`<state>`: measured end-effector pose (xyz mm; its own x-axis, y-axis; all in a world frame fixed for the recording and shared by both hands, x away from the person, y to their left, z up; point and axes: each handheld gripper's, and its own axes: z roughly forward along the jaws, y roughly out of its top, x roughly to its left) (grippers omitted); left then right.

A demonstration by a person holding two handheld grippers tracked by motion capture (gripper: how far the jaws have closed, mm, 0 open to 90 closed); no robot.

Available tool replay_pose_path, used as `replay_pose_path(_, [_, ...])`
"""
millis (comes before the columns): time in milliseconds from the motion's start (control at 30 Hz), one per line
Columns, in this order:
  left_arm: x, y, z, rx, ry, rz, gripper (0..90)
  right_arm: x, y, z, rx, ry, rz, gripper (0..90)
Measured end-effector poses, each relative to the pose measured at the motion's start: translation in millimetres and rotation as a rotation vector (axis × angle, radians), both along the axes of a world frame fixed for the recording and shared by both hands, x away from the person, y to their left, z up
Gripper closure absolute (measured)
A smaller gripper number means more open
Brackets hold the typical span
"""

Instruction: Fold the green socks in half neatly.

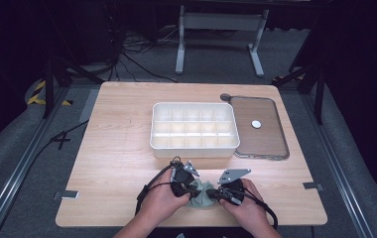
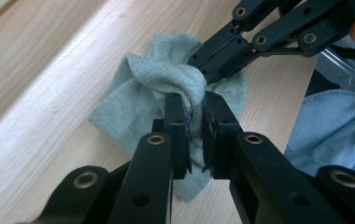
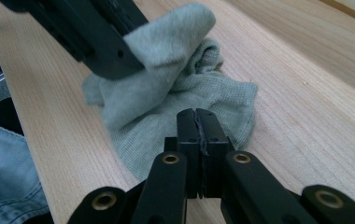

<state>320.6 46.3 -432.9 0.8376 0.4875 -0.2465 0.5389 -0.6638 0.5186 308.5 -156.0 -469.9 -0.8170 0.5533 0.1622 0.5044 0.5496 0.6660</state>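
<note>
A grey-green sock (image 1: 204, 199) lies crumpled near the table's front edge, between my two hands. In the left gripper view my left gripper (image 2: 194, 111) is shut on a raised fold of the sock (image 2: 140, 81). My right gripper (image 2: 204, 64) comes in from the upper right and nips the same bunch. In the right gripper view my right gripper (image 3: 197, 117) has its jaws pressed together at the near edge of the sock (image 3: 166, 105). The left gripper (image 3: 131, 58) lifts a fold at the upper left. From above, the left gripper (image 1: 195, 190) and the right gripper (image 1: 216, 194) face each other.
A white compartment box (image 1: 195, 148) stands mid-table, just beyond the hands. Its clear lid (image 1: 271, 144) lies flat to the right, with a small white disc (image 1: 256, 124) on it. Bare wood lies to the left of the hands.
</note>
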Motion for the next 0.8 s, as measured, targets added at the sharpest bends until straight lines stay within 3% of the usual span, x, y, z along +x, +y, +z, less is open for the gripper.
replay_pose_path(100, [0.7,-1.0,-3.1,-0.036,0.012,-0.008,76.3,-0.1,-0.2,-0.2,0.003,0.001,-0.001,89.9])
replay_pose_path(133, [0.4,-0.9,-2.9,-0.046,0.013,-0.021,69.7,-0.1,-0.2,-0.2,0.002,0.001,0.000,89.9])
replay_pose_path(200, [-1.9,0.4,0.2,-0.087,0.015,-0.017,55.8,-0.2,-0.2,-0.2,0.002,0.000,0.000,89.9])
replay_pose_path(300, [-3.2,8.5,8.8,-0.171,0.011,-0.008,52.1,0.0,-0.6,0.1,0.002,0.003,0.002,89.8])
replay_pose_path(367, [-3.7,14.9,14.8,-0.146,-0.012,0.027,52.8,0.2,-1.4,1.0,-0.004,0.008,0.003,89.5])
replay_pose_path(467, [-6.2,16.4,15.4,-0.073,-0.017,0.056,51.8,0.0,-2.8,2.1,-0.010,0.005,0.006,89.0])
replay_pose_path(633, [-11.5,4.8,4.9,0.062,0.058,0.029,58.0,0.0,-1.4,2.0,-0.015,0.006,0.005,89.3])
replay_pose_path(733, [-11.1,2.7,1.1,0.088,0.053,0.032,69.3,0.3,-1.6,1.7,-0.011,0.008,0.005,89.3])
replay_pose_path(800, [-10.2,1.9,0.4,0.064,0.065,0.023,83.2,0.5,-2.0,1.5,-0.010,0.008,0.006,89.4])
